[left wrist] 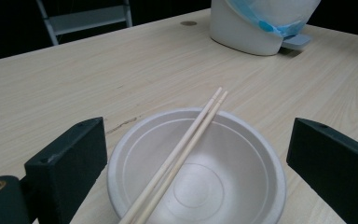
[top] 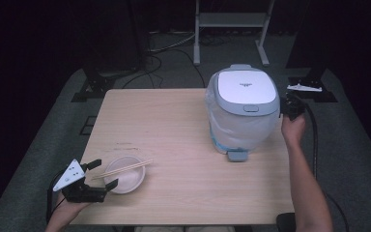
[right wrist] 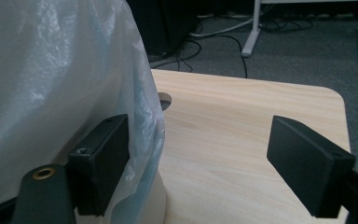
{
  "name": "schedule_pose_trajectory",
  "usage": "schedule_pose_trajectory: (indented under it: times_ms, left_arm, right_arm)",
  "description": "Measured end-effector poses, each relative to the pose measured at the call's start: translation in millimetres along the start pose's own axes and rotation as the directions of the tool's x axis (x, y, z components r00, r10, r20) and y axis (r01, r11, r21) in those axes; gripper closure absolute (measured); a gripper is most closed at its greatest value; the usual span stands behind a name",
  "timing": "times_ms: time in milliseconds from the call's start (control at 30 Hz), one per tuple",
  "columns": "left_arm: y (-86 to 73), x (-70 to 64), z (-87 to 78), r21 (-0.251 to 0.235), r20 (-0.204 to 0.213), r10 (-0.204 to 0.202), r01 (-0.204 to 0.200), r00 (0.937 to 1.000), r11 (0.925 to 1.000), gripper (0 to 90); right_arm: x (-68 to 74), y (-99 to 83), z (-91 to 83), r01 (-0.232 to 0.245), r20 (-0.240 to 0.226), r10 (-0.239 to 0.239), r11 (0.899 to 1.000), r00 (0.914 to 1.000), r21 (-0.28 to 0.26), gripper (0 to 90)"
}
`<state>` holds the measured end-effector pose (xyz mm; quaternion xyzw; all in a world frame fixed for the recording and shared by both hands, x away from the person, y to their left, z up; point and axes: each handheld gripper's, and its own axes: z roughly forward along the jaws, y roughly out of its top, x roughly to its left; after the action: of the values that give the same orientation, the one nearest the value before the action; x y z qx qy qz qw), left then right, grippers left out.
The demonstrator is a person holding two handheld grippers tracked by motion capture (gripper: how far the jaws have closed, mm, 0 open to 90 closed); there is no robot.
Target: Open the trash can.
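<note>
Left gripper (top: pixel 100 174) sat jaws-wide around the white paper bowl (left wrist: pixel 196 169) under wooden chopsticks (left wrist: pixel 177 156); right gripper (right wrist: pixel 214 163), jaws wide beside the bagged white step bin (top: pixel 242 108), needed steadying first.

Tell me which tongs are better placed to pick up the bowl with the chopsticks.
Left. The left tongs are open right at the bowl, which sits between their jaws in the left gripper view, with the chopsticks lying across its rim. The right tongs are across the table, beside the bin.

L gripper (top: pixel 102 174) sits at the table's (top: pixel 174 125) front-left corner w/ jaws wide open, R gripper (top: pixel 290 104) is by the right edge, jaws open too.
</note>
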<state>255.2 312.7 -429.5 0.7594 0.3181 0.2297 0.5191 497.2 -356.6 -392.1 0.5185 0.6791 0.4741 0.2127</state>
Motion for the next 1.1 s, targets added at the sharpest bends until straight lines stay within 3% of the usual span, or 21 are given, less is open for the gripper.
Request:
schedule_pose_trajectory:
  times_ms: [67, 167, 300, 333, 567, 800, 833, 1100]
  left_arm:
    - [-0.1, 0.2, 0.0, -0.001, 0.0, -0.002, 0.002, 1.0, 1.0, 4.0]
    - [0.0, 0.3, 0.4, 0.001, 0.001, -0.001, 0.001, 1.0, 1.0, 4.0]
    - [0.8, -0.6, -0.2, -0.005, 0.001, -0.001, 0.001, 1.0, 1.0, 4.0]
    - [1.1, -0.7, -0.7, -0.007, 0.0, 0.0, 0.0, 1.0, 1.0, 4.0]
    - [1.2, 0.2, -2.7, -0.009, -0.004, 0.003, -0.003, 1.0, 1.0, 4.0]
    - [2.0, -0.3, -4.0, -0.012, -0.003, 0.004, -0.004, 1.0, 0.9999, 4.0]
    - [2.4, -0.2, -4.4, -0.014, -0.001, 0.005, -0.005, 1.0, 0.9999, 4.0]
    - [2.6, -0.4, -5.4, -0.018, 0.001, 0.005, -0.005, 1.0, 0.9998, 4.0]
  right_arm:
    - [-0.7, -0.5, 1.0, 0.005, -0.004, -0.005, 1.0, 1.0, -0.007, 21.1]
    - [2.4, -2.7, 2.9, 0.027, -0.022, -0.028, 0.999, 0.9994, -0.028, 34.1]
    - [6.4, -2.6, 2.8, 0.046, -0.018, -0.047, 0.998, 0.9987, -0.035, 40.3]
    - [10.8, -1.9, 3.0, 0.065, -0.02, -0.065, 0.997, 0.9977, -0.037, 45.7]
    - [23.7, -4.0, 5.8, 0.097, -0.074, -0.099, 0.995, 0.9924, -0.032, 45.0]
    - [48.7, -5.6, 12.0, 0.129, -0.143, -0.132, 0.991, 0.9809, -0.027, 43.2]
    - [56.0, -6.9, 14.1, 0.135, -0.167, -0.138, 0.99, 0.9762, -0.029, 42.9]
    - [81.3, -7.8, 22.4, 0.148, -0.204, -0.149, 0.989, 0.9676, -0.017, 41.8]
